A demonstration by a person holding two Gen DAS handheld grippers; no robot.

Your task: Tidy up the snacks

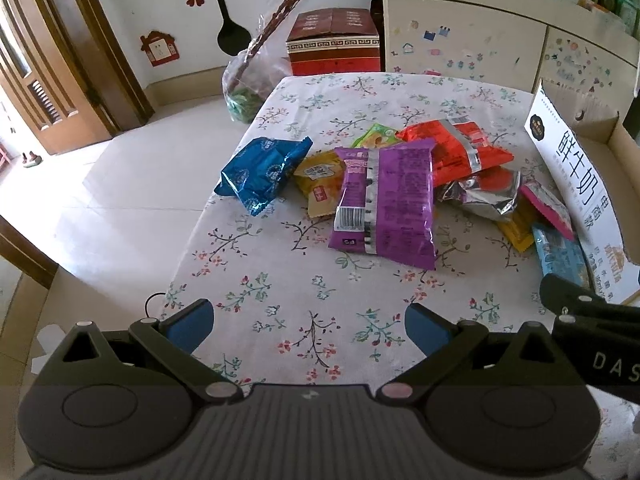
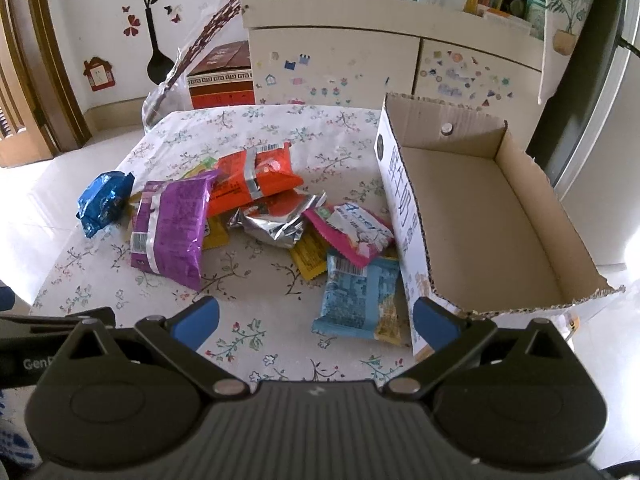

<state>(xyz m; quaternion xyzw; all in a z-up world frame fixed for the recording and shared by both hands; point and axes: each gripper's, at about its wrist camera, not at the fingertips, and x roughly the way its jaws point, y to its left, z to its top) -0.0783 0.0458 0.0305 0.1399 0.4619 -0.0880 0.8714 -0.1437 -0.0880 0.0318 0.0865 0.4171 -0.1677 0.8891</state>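
A table (image 2: pixel 280 128) under a floral cloth carries everything. On its right side sits an open cardboard box (image 2: pixel 480 216), nothing inside. Left of the box lies a loose heap of snacks: a purple bag (image 2: pixel 172 232) at the front-left, an orange bag (image 2: pixel 256 180) behind it and partly under it, a dark blue pack (image 2: pixel 105 202) apart at the far left, a silver pouch (image 2: pixel 276 226) mid-pile, and a pink packet (image 2: pixel 352 234) overlapping a light blue one (image 2: pixel 360 300) — both just beside the box wall. Small yellow sachets (image 2: pixel 310 258) poke out between. The left gripper (image 1: pixel 310 326) and right gripper (image 2: pixel 316 320) hang above the near edge, jaws spread wide, holding nothing.
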